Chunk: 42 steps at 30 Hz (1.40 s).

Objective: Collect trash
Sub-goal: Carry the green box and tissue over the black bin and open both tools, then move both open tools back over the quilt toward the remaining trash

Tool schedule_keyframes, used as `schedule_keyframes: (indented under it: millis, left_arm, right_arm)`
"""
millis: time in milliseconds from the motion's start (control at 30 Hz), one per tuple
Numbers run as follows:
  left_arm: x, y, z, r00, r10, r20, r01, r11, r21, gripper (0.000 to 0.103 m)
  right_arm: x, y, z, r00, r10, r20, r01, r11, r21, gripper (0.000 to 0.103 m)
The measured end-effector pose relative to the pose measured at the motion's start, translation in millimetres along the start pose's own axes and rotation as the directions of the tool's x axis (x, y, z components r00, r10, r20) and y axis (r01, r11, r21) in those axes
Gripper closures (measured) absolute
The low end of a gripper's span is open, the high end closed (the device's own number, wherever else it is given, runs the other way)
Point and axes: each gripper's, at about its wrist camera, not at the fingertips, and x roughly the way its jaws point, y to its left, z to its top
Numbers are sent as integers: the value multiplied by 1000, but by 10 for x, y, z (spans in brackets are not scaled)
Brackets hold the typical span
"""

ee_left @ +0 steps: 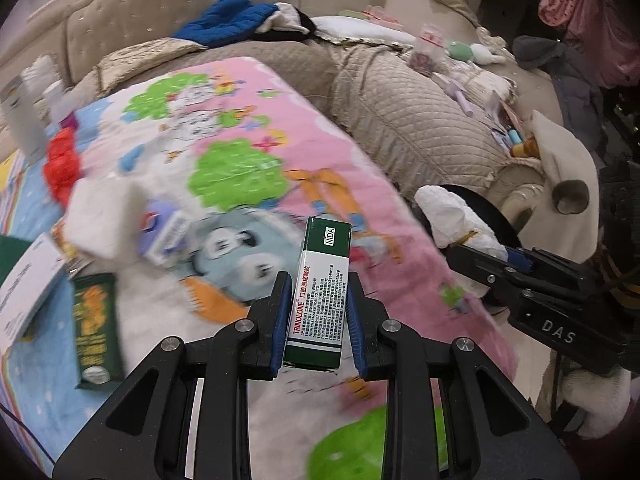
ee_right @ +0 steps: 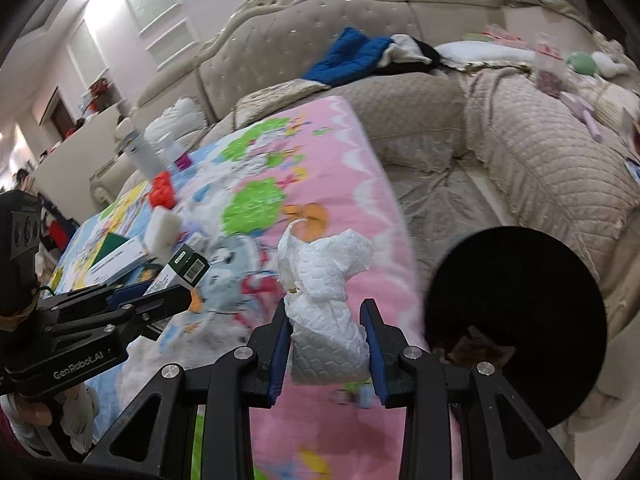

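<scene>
My left gripper (ee_left: 318,300) is shut on a green and white medicine box (ee_left: 322,292) and holds it above the pink cartoon blanket (ee_left: 248,128). My right gripper (ee_right: 326,322) is shut on a crumpled white paper towel (ee_right: 326,280), also above the blanket. In the left wrist view the right gripper (ee_left: 480,256) shows at the right with the towel (ee_left: 452,220). In the right wrist view the left gripper (ee_right: 160,296) shows at the left with the box (ee_right: 184,268). A round black bin (ee_right: 516,328) stands to the right of the blanket, below the towel.
On the blanket's left lie a dark green packet (ee_left: 96,328), a white tissue wad (ee_left: 104,220), a red crumpled piece (ee_left: 62,164), a white box (ee_left: 24,300) and bottles (ee_left: 24,120). A beige quilted sofa (ee_left: 420,128) with clutter runs behind and to the right.
</scene>
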Motion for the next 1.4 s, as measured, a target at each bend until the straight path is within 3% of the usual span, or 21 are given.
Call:
schedule_keyframes:
  millis: [467,700,1133,1167,1233,1267,1400]
  left_arm:
    - [390,-652,265,995,-92,-34,94,994,63,79]
    - [560,-894,311,985,-165,-57,168,983,67,79]
    - [722,-986,371,970,-234,-63,237,971,37,77]
    - [719,-973,372,968,-241,-64,244,969,34,76]
    - [704,-959,375,964,-256,-64,259,966,28,57]
    - [695,-959,376,962,-267,-59,269,963,22,52]
    - [627,-934,374,961,-273,-47,274,962,15,48]
  right_arm:
    - [-185,-780,-41,993,-113,14,111,989,102,70]
    - [-180,-1127,-82,989,-149,5,146,975,169,70]
    - [-181,-1361,-96,982,-188,8,182,960,212,70]
    - [-181,-1369,-94,981,-194,6,189,958,217,69]
    - [-181,-1379,-96,980,-199,3,193,955,223,56]
    - [-186,-1383,-99,981,-196,5,189,954,231,55]
    - [-197,-1371,-106,980,-197,3,191,953,234,55]
